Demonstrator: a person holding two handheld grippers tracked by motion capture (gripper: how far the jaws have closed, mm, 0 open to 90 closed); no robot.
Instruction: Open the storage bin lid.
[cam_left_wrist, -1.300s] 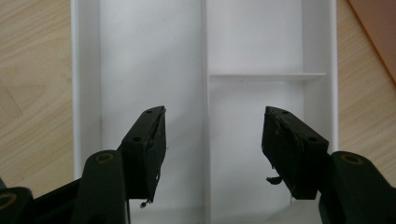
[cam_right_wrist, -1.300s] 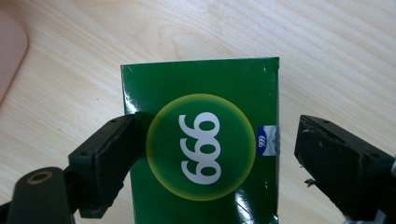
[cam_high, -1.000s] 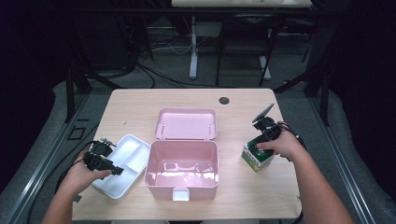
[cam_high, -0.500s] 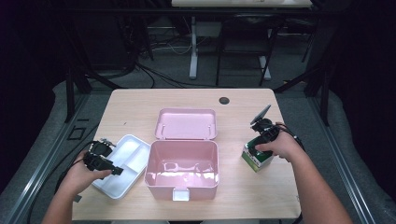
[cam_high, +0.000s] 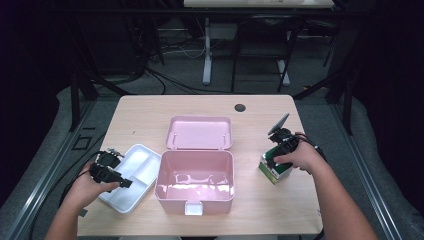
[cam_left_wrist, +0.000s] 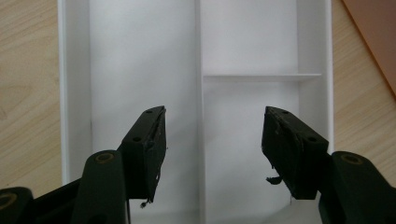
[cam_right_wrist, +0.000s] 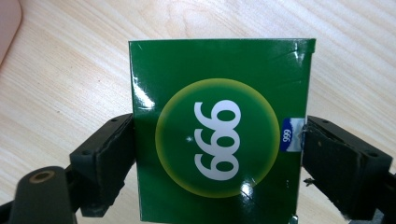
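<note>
Over on the left, the left gripper (cam_high: 111, 172) hangs above the white tray (cam_high: 145, 156), jaws spread wide with nothing between them; in the left gripper view the gripper (cam_left_wrist: 212, 140) looks straight down on the tray (cam_left_wrist: 74, 93), its central divider running up between the two black pads (cam_left_wrist: 149, 140). The tray sits on the wooden table (cam_high: 150, 115), just beside the pink box (cam_high: 195, 192), which stands open at centre with its lid (cam_high: 200, 132) laid back behind it. Across to the right now: the right gripper (cam_high: 276, 160) is down on the green carton (cam_high: 272, 172), near the table's right edge and well apart from the pink box. The right gripper view shows it closely, jaws clamped on both sides of the carton (cam_right_wrist: 219, 130), white "999" on a yellow-green disc, bare table (cam_right_wrist: 70, 70) all round it.
</note>
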